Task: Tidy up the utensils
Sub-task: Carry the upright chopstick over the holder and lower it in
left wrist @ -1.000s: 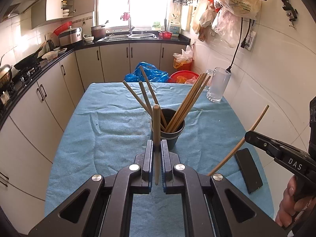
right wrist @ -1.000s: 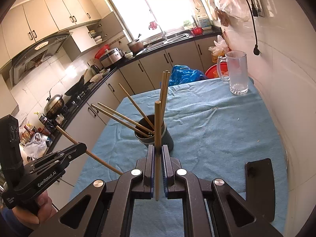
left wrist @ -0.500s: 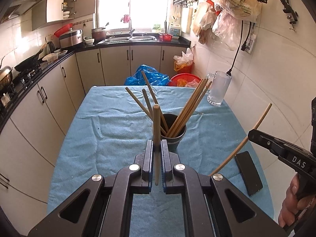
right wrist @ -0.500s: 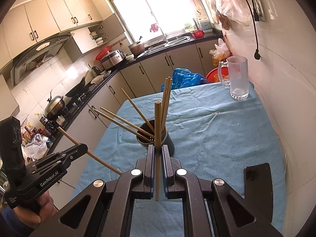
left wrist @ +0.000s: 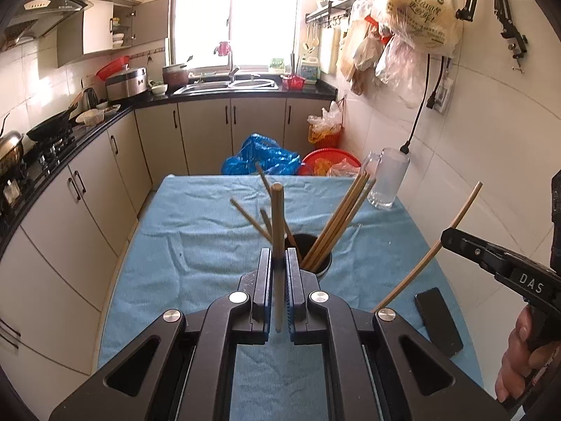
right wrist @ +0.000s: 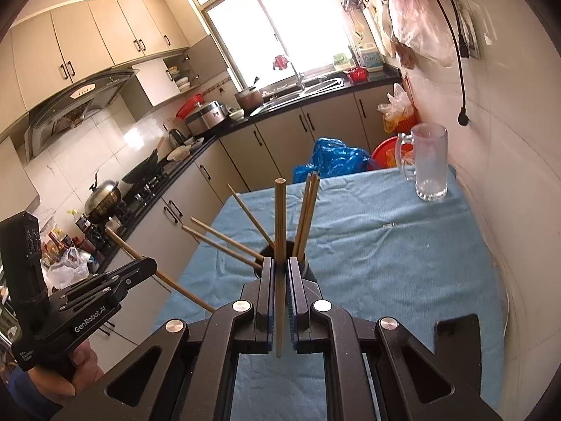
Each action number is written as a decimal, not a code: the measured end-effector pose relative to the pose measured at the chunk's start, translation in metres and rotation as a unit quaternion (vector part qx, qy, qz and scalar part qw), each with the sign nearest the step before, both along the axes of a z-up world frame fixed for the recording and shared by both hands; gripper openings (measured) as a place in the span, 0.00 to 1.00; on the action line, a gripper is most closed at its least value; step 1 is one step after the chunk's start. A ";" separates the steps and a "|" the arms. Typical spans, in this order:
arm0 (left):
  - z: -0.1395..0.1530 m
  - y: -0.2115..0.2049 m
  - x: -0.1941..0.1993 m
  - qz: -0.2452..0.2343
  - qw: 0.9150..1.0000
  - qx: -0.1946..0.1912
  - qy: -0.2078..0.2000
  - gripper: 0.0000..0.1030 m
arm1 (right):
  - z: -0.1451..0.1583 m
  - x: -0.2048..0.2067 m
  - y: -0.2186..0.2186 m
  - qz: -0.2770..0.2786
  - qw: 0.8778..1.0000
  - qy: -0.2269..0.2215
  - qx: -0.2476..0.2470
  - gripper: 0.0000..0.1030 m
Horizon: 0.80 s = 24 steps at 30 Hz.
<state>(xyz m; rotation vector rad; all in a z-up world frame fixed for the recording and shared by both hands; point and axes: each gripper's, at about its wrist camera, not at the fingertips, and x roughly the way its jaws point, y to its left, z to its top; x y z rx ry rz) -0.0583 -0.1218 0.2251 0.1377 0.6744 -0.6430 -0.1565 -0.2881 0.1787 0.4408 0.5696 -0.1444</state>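
A dark round holder (left wrist: 320, 263) with several wooden chopsticks leaning out stands mid-table on the blue cloth (left wrist: 196, 238); it also shows in the right wrist view (right wrist: 310, 266). My left gripper (left wrist: 278, 263) is shut on one upright chopstick (left wrist: 277, 217), just in front of the holder. My right gripper (right wrist: 280, 270) is shut on another upright chopstick (right wrist: 279, 217), also close before the holder. Each gripper shows in the other's view: the right one (left wrist: 452, 238) holding its chopstick to the right, the left one (right wrist: 147, 265) to the left.
A glass mug (left wrist: 387, 182) stands at the table's far right corner by the wall. A black phone (left wrist: 438, 321) lies near the right front edge. Counters and cabinets (left wrist: 87, 182) run along the left. Blue bag (left wrist: 263, 154) and red basin (left wrist: 329, 158) sit beyond the table.
Both grippers have lifted a little and edged closer to the holder, each still holding its chopstick. The holder and its chopsticks have not moved.
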 end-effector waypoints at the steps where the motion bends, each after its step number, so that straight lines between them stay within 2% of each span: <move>1: 0.004 0.000 0.001 -0.001 1.000 -0.003 -0.003 0.06 | 0.003 0.002 -0.002 -0.001 1.000 -0.003 -0.001 0.07; 19: 0.058 -0.013 0.033 -0.011 0.999 -0.045 -0.027 0.06 | 0.050 0.030 -0.025 -0.015 0.999 -0.048 0.000 0.07; 24: 0.063 -0.021 0.045 -0.013 0.998 -0.052 -0.023 0.06 | 0.056 0.042 -0.024 -0.018 0.998 -0.053 -0.007 0.07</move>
